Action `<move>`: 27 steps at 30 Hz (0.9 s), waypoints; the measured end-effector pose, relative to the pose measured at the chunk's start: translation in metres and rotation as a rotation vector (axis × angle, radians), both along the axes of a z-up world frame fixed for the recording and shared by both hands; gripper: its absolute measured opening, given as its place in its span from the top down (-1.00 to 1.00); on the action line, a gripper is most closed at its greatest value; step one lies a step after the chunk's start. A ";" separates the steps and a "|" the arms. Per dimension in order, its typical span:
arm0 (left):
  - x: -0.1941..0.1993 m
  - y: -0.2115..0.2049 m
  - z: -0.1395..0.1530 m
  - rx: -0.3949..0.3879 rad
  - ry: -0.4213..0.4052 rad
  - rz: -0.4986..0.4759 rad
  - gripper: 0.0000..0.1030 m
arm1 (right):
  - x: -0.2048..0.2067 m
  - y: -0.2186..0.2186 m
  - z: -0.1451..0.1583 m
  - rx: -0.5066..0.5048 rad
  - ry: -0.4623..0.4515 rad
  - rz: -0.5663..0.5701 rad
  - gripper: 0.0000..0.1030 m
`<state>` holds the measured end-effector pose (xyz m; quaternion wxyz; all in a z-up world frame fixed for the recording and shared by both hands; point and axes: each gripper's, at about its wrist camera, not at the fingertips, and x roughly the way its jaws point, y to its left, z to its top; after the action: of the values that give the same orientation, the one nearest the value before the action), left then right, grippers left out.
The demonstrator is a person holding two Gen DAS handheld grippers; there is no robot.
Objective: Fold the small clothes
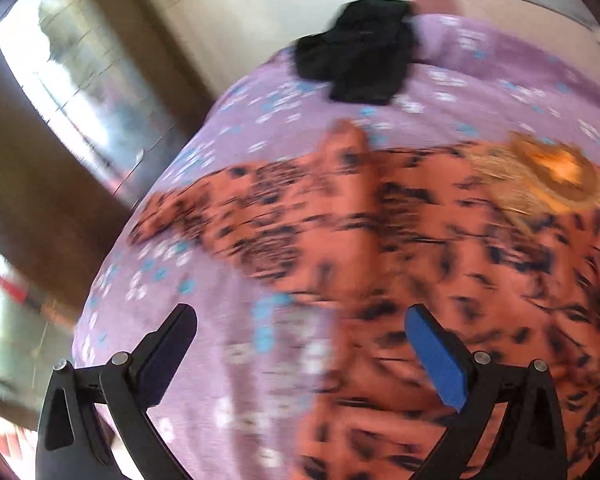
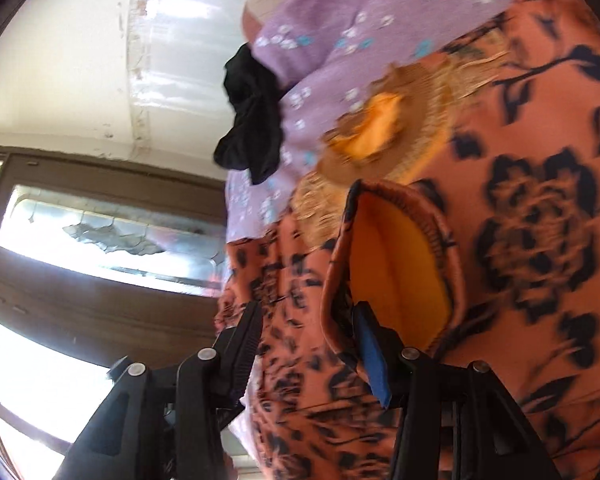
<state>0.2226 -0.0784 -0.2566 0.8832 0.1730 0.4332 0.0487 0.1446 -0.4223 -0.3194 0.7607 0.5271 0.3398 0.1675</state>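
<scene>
Left wrist view, blurred: left gripper (image 1: 300, 344) has its jaws spread wide, nothing between them, hovering over the near edge of the orange floral garment (image 1: 420, 248). The garment lies spread on the lilac flowered bedsheet (image 1: 228, 132). Its gold embroidered neckline (image 1: 556, 172) sits at the garment's far right. A black crumpled cloth (image 1: 360, 60) lies on the sheet beyond the garment, well apart from it.

Right wrist view: right gripper (image 2: 308, 344) is about half open, with a fold of the orange garment (image 2: 540, 220) between its fingers; the yellow lining (image 2: 396, 264) shows beside the blue pad. Whether the pads actually press it, cannot tell. Neckline (image 2: 384, 136) lies just beyond the raised fold. Black cloth (image 2: 252, 120) on the sheet (image 2: 340, 8), left of the neckline.
</scene>
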 end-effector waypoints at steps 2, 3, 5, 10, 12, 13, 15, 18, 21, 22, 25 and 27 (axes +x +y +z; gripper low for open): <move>0.015 0.035 0.000 0.008 -0.001 0.113 -1.00 | 0.014 0.025 0.001 0.096 -0.027 0.028 0.00; 0.022 0.053 -0.001 0.011 0.005 0.172 -1.00 | 0.022 0.040 0.004 0.128 -0.041 0.054 0.00; 0.029 0.083 -0.002 -0.030 0.022 0.262 -1.00 | 0.033 0.075 0.016 0.165 -0.082 0.128 0.00; 0.031 0.118 0.004 -0.149 0.036 0.332 -1.00 | 0.027 0.109 0.062 0.060 -0.212 0.182 -0.32; 0.031 0.119 0.004 -0.157 0.040 0.314 -1.00 | 0.016 0.100 0.073 -0.054 -0.215 0.142 -0.32; 0.032 0.119 0.003 -0.168 0.048 0.307 -1.00 | 0.011 0.093 0.074 -0.111 -0.193 0.114 -0.32; 0.037 0.123 0.001 -0.206 0.075 0.306 -1.00 | 0.010 0.083 0.071 -0.181 -0.139 0.087 -0.32; 0.046 0.136 -0.004 -0.277 0.121 0.342 -1.00 | 0.010 0.079 0.055 -0.218 -0.061 0.084 -0.26; 0.050 0.161 -0.011 -0.352 0.146 0.434 -1.00 | 0.018 0.101 0.043 -0.325 -0.020 0.140 -0.12; 0.051 0.171 -0.013 -0.369 0.149 0.472 -1.00 | 0.026 0.115 0.038 -0.387 -0.011 0.162 -0.11; 0.051 0.202 -0.018 -0.408 0.152 0.586 -1.00 | 0.050 0.152 0.001 -0.627 0.124 0.259 -0.09; 0.051 0.222 -0.020 -0.433 0.152 0.649 -1.00 | 0.053 0.159 -0.005 -0.682 0.139 0.259 -0.07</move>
<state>0.2731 0.1441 -0.2771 0.8034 -0.1601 0.5296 0.2201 0.1972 -0.2634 -0.3245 0.8401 0.2061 0.4909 0.1032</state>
